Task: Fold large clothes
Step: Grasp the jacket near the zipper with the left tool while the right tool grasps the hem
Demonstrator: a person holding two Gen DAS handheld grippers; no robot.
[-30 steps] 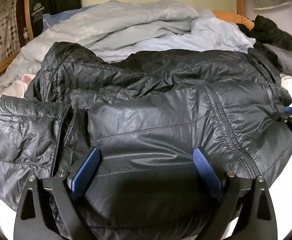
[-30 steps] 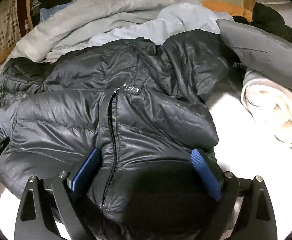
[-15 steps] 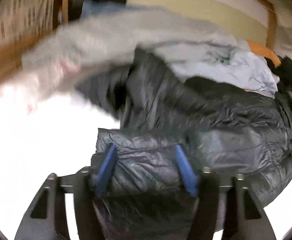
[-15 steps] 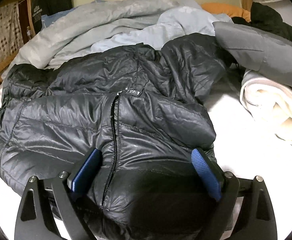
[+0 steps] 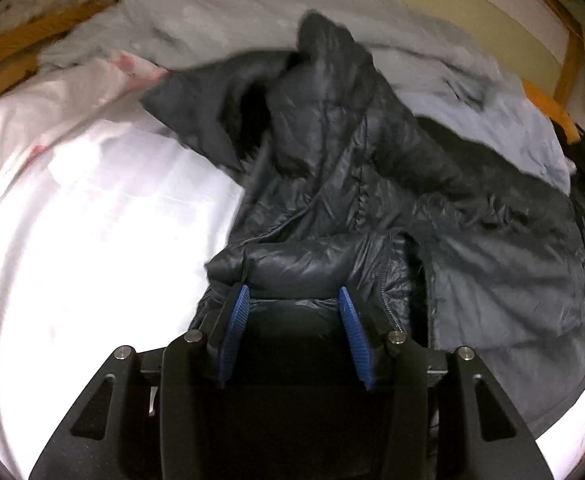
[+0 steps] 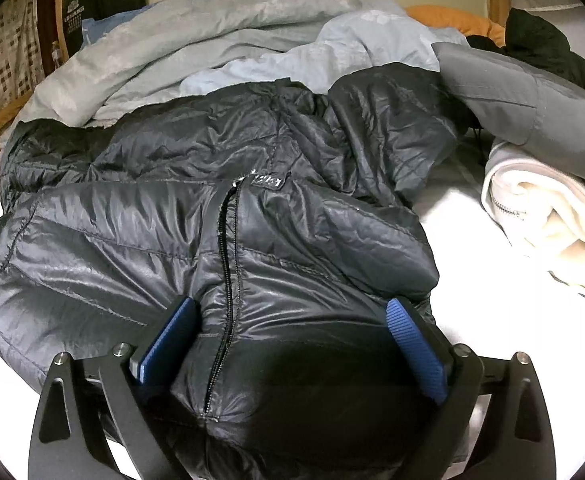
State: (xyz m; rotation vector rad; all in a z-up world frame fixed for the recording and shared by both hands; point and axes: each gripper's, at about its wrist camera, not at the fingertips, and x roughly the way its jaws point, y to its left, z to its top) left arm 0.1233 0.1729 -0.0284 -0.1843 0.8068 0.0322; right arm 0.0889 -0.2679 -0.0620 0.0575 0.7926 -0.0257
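Observation:
A black puffer jacket point(image 6: 220, 240) lies spread on a white bed sheet point(image 6: 472, 280), zipper facing up. It also shows in the left wrist view point(image 5: 372, 200). My left gripper point(image 5: 294, 300) has its blue pads partly closed around a bunched fold of the jacket at its left end, with the fabric lifted and folded over toward the right. My right gripper point(image 6: 288, 312) is wide open, its blue pads either side of the jacket's near hem and zipper.
A rumpled grey-blue duvet point(image 6: 212, 40) is piled at the back. A grey garment point(image 6: 532, 92) and a cream fleece point(image 6: 552, 220) lie at the right. A wooden bed frame point(image 5: 20, 48) runs along the left. Bare white sheet point(image 5: 92, 240) lies left of the jacket.
My left gripper narrowed onto the jacket's left end and carried it right, uncovering white sheet. The right gripper stayed open and nearly still.

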